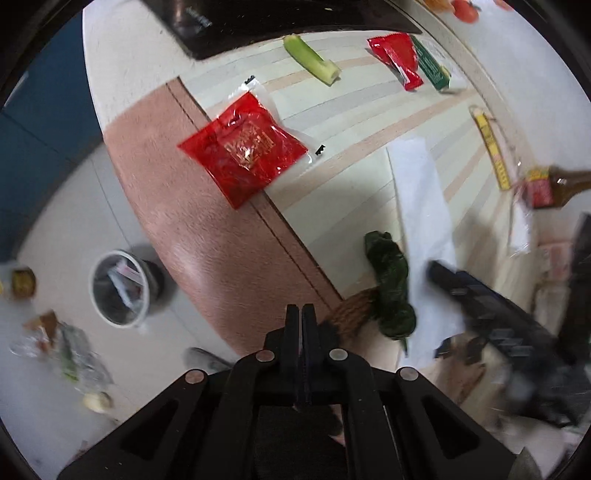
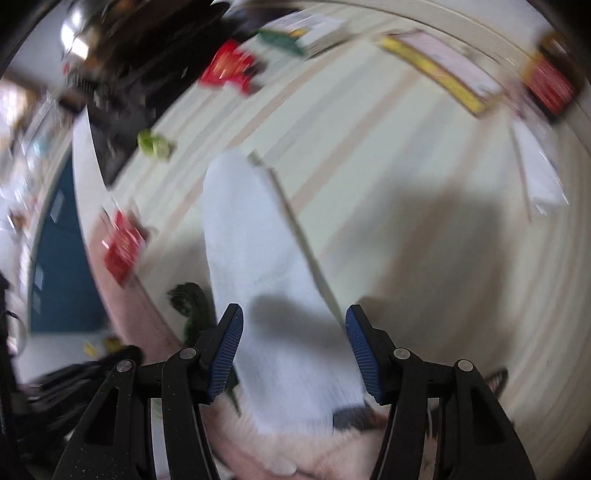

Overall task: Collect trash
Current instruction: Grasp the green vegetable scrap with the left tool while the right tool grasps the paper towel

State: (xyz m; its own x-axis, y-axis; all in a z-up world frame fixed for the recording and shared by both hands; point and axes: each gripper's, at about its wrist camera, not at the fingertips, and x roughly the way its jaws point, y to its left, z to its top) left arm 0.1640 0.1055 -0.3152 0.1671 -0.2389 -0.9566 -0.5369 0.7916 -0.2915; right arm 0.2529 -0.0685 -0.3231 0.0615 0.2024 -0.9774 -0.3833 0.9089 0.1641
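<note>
- Left gripper (image 1: 301,314): jaws pressed together, nothing visible between them. It points steeply down over the pink border strip (image 1: 207,236) at the table's near edge.
- Right gripper (image 2: 294,339): jaws parted about halfway, blue ribbed pads (image 2: 360,349) bare, gripping nothing. White tissue sheet (image 2: 273,280) lies below and between the pads; contact cannot be told, as the view is smeared by motion.
- Far left, left wrist view: floor with a small grey bin (image 1: 120,288), scraps already inside. Loose litter (image 1: 70,354) lies on the floor left of the bin.
- Left-centre: large red sauce packet (image 1: 245,151) flat on the striped tablecloth (image 1: 343,147), one corner overlapping the pink border.
- Top centre: green vegetable stalk piece (image 1: 312,59), near a dark tray edge (image 1: 258,26).
- Centre, near the left jaws: dark green crumpled wrapper (image 1: 389,284), touching the tissue's left edge; a brown scrap (image 1: 354,308) sits just beside it.
- Top right: small red sachet (image 1: 397,57) touching a green packet (image 1: 432,64).
- Right: yellow strip wrapper (image 1: 491,147); further right a brown bottle (image 1: 565,182) with a red label, lying tilted.
- Lower right: the right gripper's dark body, blurred.
</note>
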